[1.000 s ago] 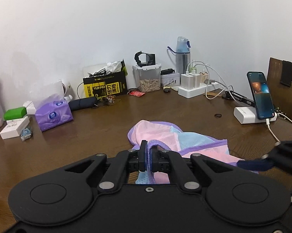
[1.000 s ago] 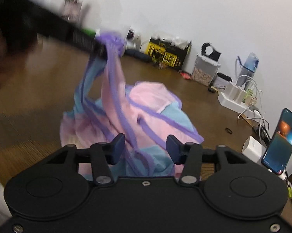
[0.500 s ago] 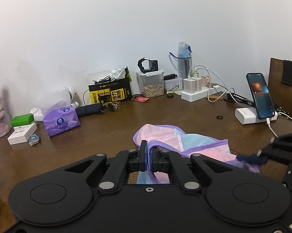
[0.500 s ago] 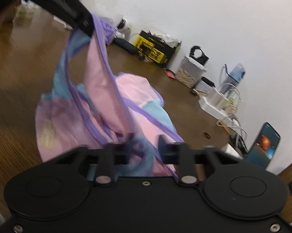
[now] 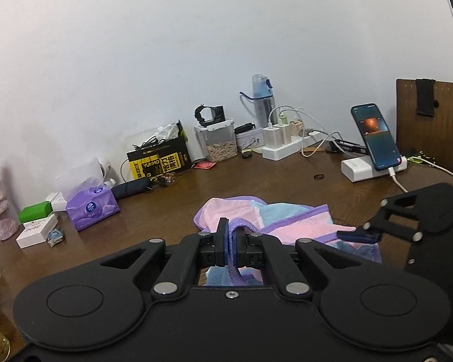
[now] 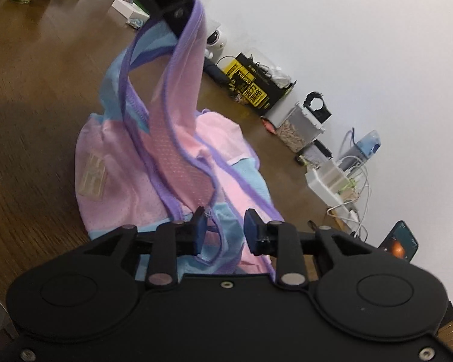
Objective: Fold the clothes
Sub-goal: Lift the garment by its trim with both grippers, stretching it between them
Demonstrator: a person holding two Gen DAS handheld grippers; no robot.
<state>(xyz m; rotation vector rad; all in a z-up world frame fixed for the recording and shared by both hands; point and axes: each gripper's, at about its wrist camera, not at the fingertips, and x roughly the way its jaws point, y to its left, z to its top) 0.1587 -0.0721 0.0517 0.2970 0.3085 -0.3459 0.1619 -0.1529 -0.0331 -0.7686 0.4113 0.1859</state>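
The brown wooden surface [image 5: 256,187] is open in front of me, with bare wood all around the garment [image 6: 114,181] and the clutter pushed back along the white wall; its near edge shows at the lower left of my right-hand view. The garment, a pink and light-blue mesh top with purple trim, lies mostly bunched in the middle of the surface, while one part of it is lifted off the wood. My left claw [image 5: 232,242] is clenched on a purple trimmed strap of the garment, the band pinched tight between its pads and hanging down behind them; from my right-hand view that strap rises steeply to the left claw [image 6: 178,15] at the top of the picture. My right claw [image 6: 223,232] is partly apart and opening, low over the near edge of the garment; a loop of purple-edged blue cloth lies in the gap between its blue pads, which do not press on it, so it is released. Along the wall stand a black and yellow box [image 5: 160,158] printed "YUNMO" with Chinese characters I cannot read, a purple tissue pack [image 5: 92,206], a clear container [image 5: 218,143], a blue water bottle [image 5: 264,99], a white power strip [image 5: 282,147] with chargers, and a lit phone [image 5: 375,137] propped on a white stand.
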